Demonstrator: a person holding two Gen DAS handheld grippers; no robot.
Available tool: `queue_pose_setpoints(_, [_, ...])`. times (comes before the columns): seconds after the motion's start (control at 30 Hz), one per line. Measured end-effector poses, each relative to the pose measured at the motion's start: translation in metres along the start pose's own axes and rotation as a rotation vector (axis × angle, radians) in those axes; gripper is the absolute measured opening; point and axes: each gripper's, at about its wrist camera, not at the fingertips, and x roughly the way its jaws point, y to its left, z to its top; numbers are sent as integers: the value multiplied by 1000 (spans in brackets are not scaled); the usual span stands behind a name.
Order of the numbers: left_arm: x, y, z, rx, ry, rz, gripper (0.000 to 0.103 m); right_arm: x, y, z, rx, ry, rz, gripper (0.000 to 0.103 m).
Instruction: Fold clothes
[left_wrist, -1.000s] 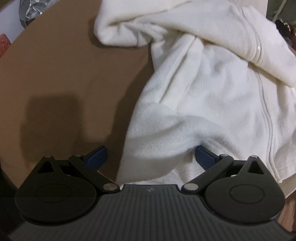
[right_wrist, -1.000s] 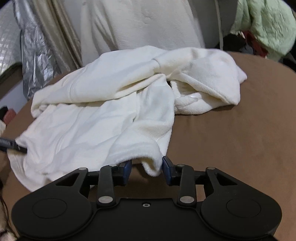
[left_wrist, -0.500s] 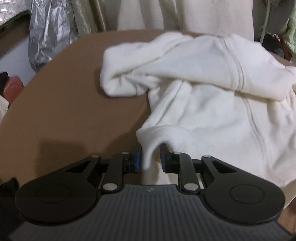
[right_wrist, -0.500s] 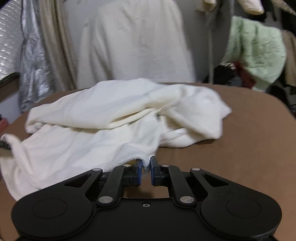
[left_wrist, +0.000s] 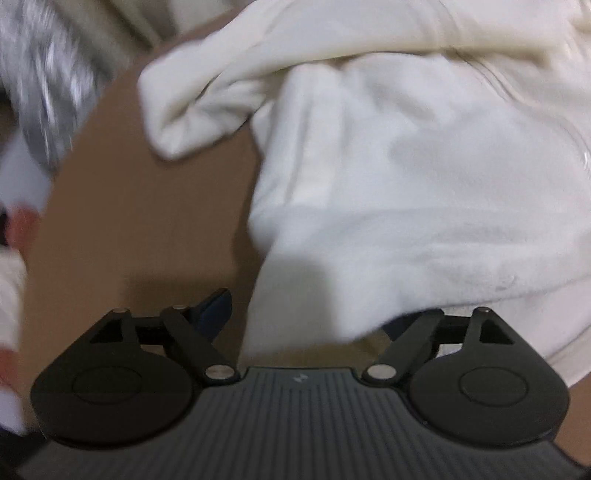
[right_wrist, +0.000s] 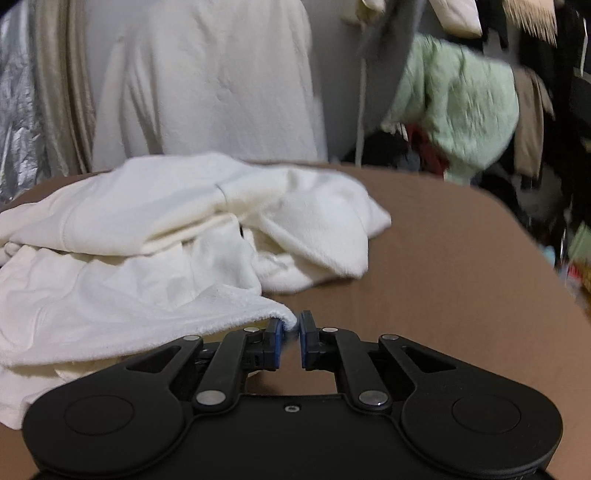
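The fleece garment (right_wrist: 155, 258) is cream white, plain, without any pattern. The table (right_wrist: 443, 280) is plain brown. Both tongs, left (left_wrist: 306, 317) and right (right_wrist: 290, 332), are black with blue pads (right_wrist: 274, 341). At far right hangs a pale green cloth (right_wrist: 458, 110); at far left, a silver sheet (right_wrist: 18, 122).

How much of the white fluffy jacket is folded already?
Nothing looks folded yet: the white jacket lies bunched on the brown table, one sleeve sticking out. In hand: the right gripper pinches a hem corner, while the left gripper is open with cloth draped between its fingers. Spreading it flat and all the folds remain.
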Motion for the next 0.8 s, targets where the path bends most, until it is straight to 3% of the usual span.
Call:
queue_pose_setpoints(0.03, [-3,-3,1,17,-27,27,81,1,-1,-1,10,11,7,10])
queue_pose_setpoints(0.1, [-12,-3,3,15,-93,84,54,3,-3,-3,31,33,21,11])
queue_pose_setpoints(0.13, [-19,0,3,1,-137,103,32,4,-4,-3,42,44,28,11])
queue_pose_setpoints(0.17, [-27,4,4,-16,-184,110,22,6,-5,-4,52,55,35,11])
queue_pose_setpoints(0.23, [-45,20,3,-109,-277,88,14,7,-7,-5,74,74,49,12])
queue_pose_setpoints(0.37, [-63,58,-3,-312,-383,58,12,9,-11,-6,115,98,85,18])
queue_pose_setpoints(0.47, [-56,73,-7,-385,-374,68,12,21,-10,-10,112,170,125,22])
queue_pose_setpoints(0.6, [-50,74,-9,-416,-369,79,12,46,-5,-22,101,300,151,37])
queue_pose_setpoints(0.73, [-48,63,-6,-396,-383,104,11,51,-3,-20,116,260,167,54])
queue_pose_setpoints(0.77, [-47,62,-5,-389,-388,101,4,51,-4,-20,127,239,177,56])
queue_pose_setpoints(0.8, [-48,60,-4,-384,-396,97,4,51,-4,-20,136,220,189,56])
